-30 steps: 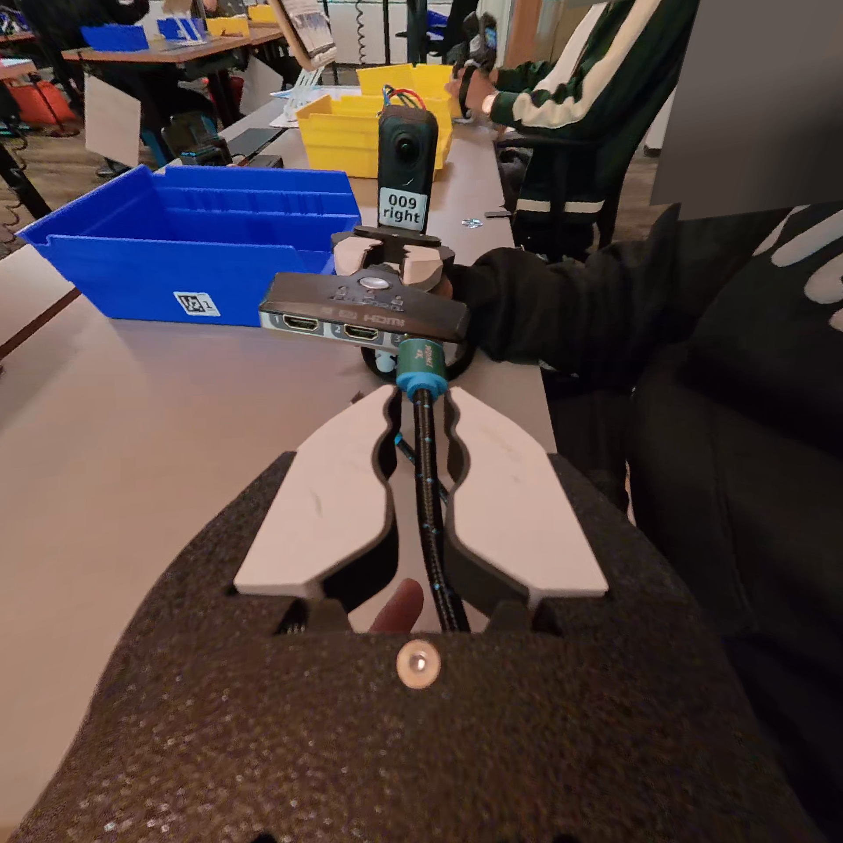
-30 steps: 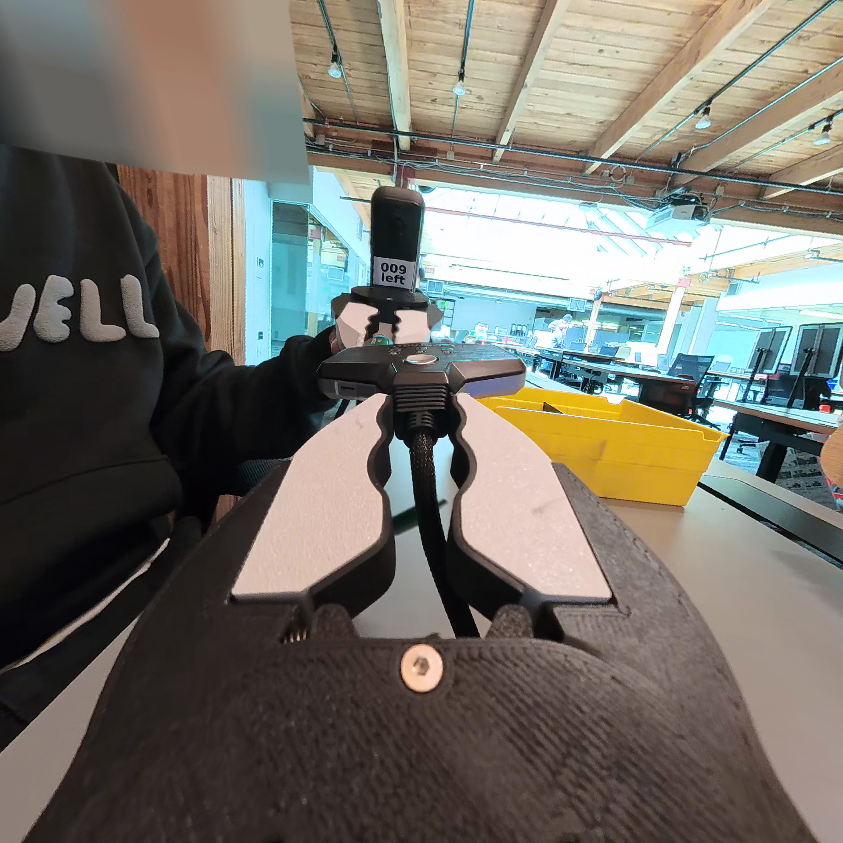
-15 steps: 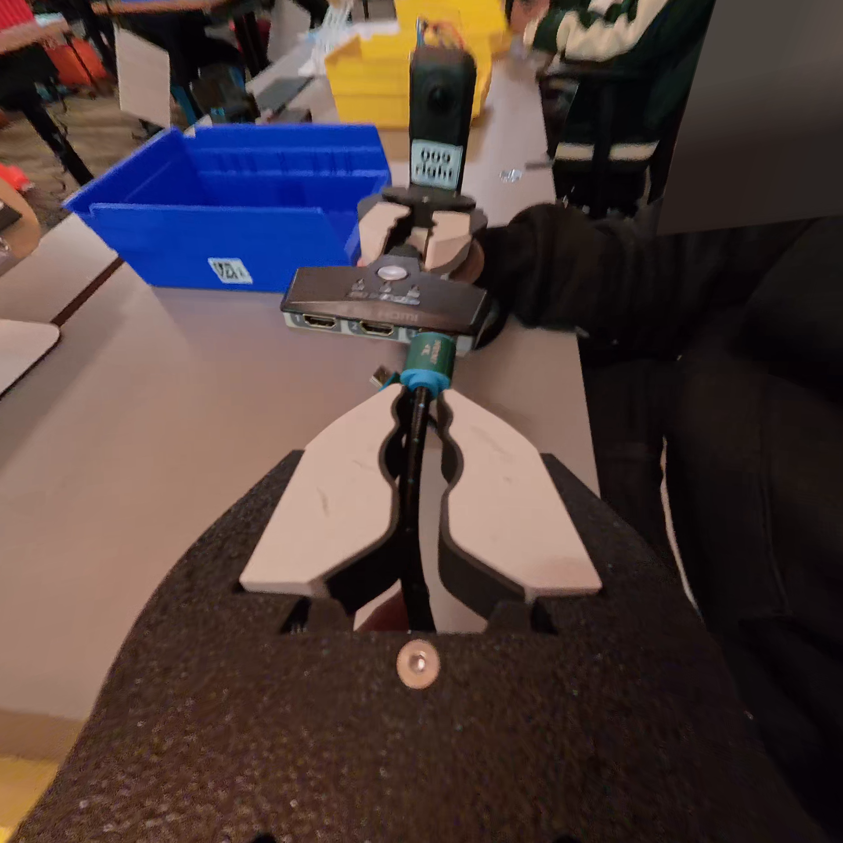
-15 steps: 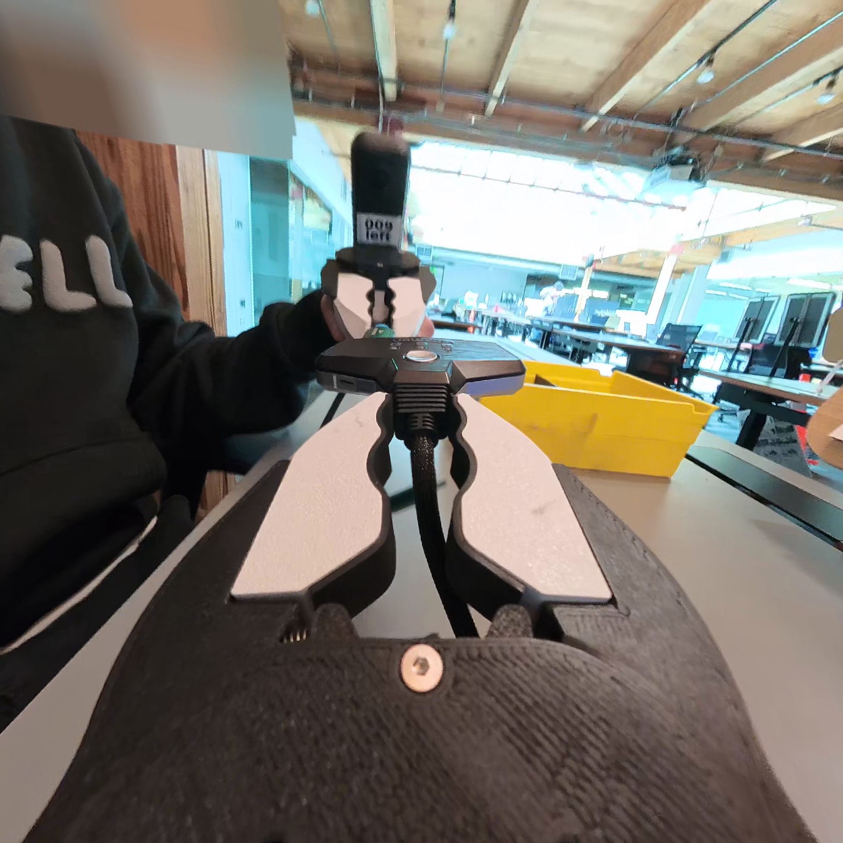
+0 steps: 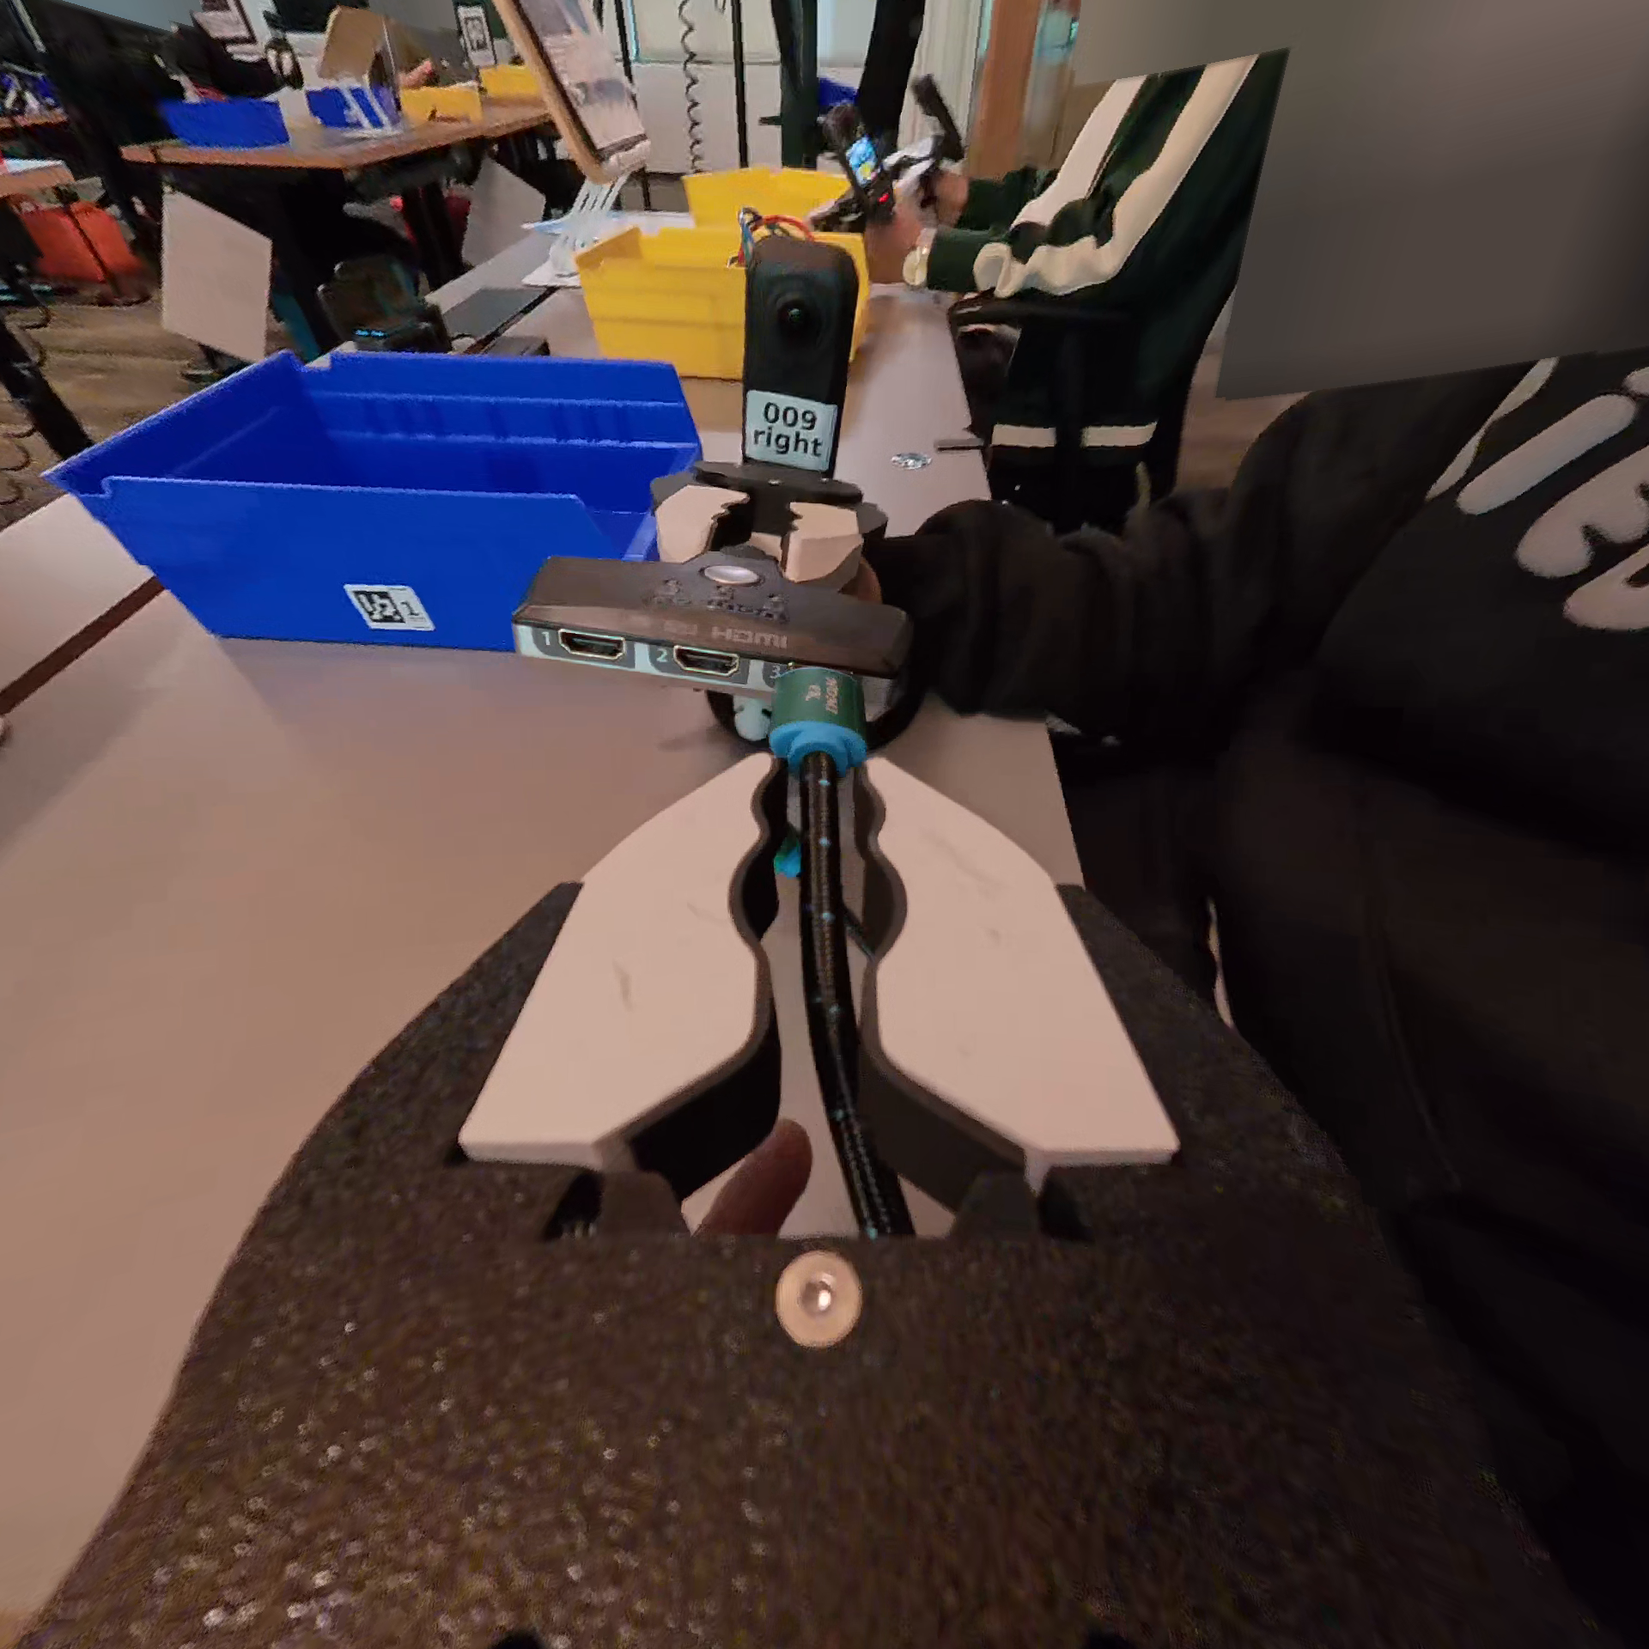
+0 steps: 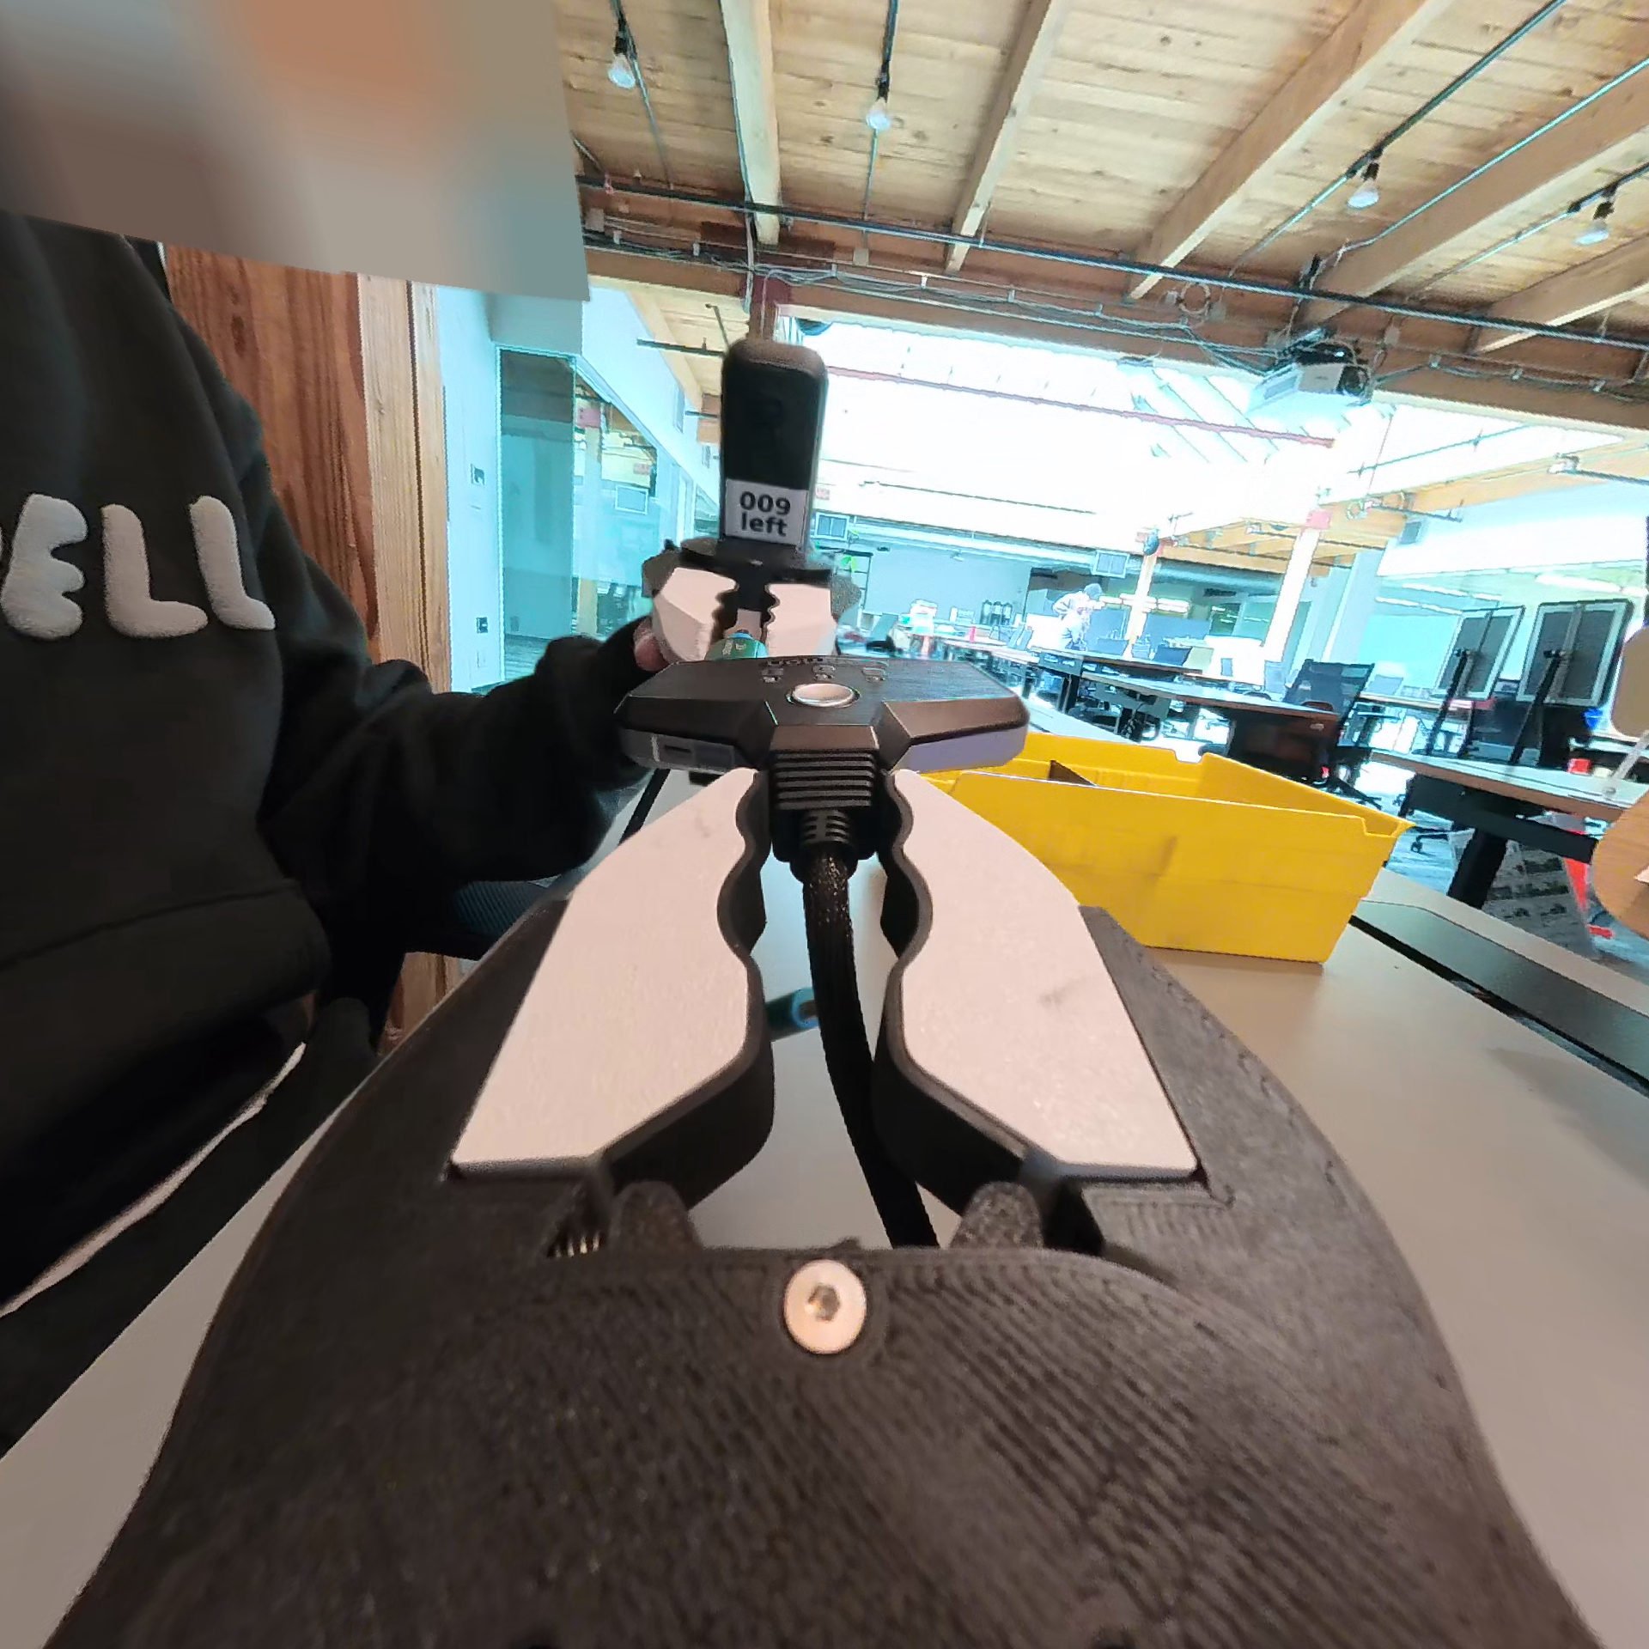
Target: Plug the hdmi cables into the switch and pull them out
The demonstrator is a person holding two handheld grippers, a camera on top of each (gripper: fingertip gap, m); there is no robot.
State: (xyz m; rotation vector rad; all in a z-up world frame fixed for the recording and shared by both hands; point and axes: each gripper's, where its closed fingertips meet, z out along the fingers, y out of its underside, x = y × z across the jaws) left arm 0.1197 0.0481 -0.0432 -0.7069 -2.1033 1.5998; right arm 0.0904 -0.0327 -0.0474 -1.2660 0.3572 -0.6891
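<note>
Open tabletop point(image 5: 294, 857) is lying clear to the left gripper's point(image 5: 816, 781) left. Blue bin point(image 5: 357, 500) is blocking the far left, just beyond the switch point(image 5: 714, 625). Ports 1 & 2 are sitting free; green plug point(image 5: 814, 705) is filling the 3rd. Person's dark sleeve point(image 5: 1071, 607) is crowding the table edge on the right. In right wrist view, yellow bin point(image 6: 1187, 857) is standing to the right, w/ bare table point(image 6: 1428, 1115) in front.
</note>
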